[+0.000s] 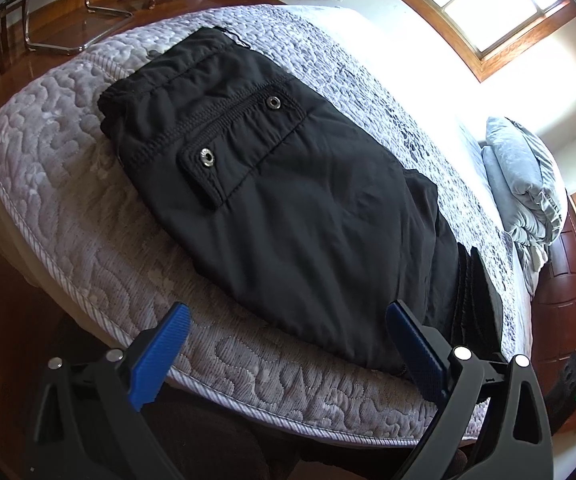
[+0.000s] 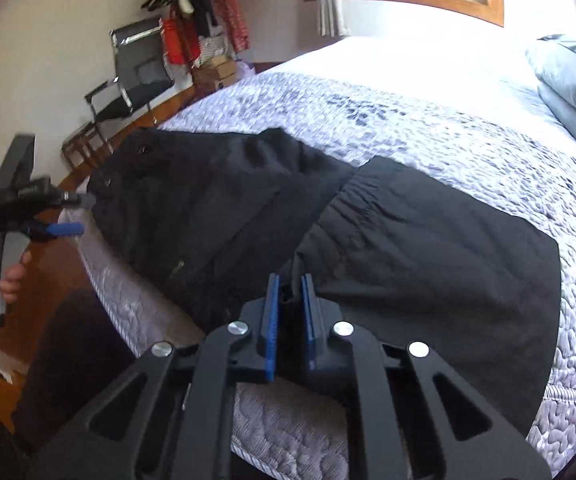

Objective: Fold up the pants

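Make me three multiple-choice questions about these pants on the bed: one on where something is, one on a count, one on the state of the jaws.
1. Where do the black pants lie?
A. wood floor B. quilted mattress C. chair

2. How many metal snaps show on the pocket flap?
A. two B. four C. none

3. How stand the jaws of the left gripper?
A. shut on cloth B. spread wide, holding nothing C. hidden

Answers: B, quilting shows all around them; A, one at each flap end; B, bare mattress shows between its blue pads.
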Tool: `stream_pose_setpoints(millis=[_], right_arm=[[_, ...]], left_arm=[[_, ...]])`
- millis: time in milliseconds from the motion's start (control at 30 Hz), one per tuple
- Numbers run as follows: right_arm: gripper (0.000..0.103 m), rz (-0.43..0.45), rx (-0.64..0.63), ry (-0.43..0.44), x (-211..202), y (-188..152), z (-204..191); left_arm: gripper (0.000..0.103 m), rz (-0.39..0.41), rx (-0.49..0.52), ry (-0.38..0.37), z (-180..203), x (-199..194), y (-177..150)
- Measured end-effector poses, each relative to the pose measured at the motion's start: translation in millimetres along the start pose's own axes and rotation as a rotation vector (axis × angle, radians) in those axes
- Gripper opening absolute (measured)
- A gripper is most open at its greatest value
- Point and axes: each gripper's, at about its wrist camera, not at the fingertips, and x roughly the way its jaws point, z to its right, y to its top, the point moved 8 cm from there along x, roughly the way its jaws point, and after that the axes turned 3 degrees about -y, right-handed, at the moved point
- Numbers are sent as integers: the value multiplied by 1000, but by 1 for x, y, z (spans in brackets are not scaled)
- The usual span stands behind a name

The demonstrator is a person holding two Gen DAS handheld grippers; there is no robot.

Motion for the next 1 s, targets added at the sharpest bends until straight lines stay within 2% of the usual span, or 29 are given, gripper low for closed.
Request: stream_pose_setpoints(millis=[100, 167, 267, 300, 400, 567, 633, 833, 1000], right_arm=[[10, -74, -7, -14, 24, -16, -2], [12, -85, 6, -12, 30, -23, -3], [28, -79, 38, 29, 27, -25, -3], [41, -78, 40, 47, 25, -25, -5], [43, -44, 59, 82, 9, -21, -7], [43, 45, 215, 133, -31, -14, 24], [49, 70, 287, 111, -46, -17, 49], [51, 100, 475, -30, -83, -57, 128], [54, 92, 620, -96, -88, -94, 175]], left_arm=[[99, -1, 1, -4, 0, -1, -2], [99, 4, 4, 3, -1, -4, -2], [99, 13, -4, 13, -6, -6, 2], [99, 14, -11, 15, -8, -7, 3], [99, 19, -33, 19, -15, -9, 6], [99, 46, -86, 23, -36, -20, 15], [99, 52, -117, 9, -46, -22, 19], [99, 63, -240, -33, -77, -21, 28], [99, 50, -370, -180, -92, -9, 34]])
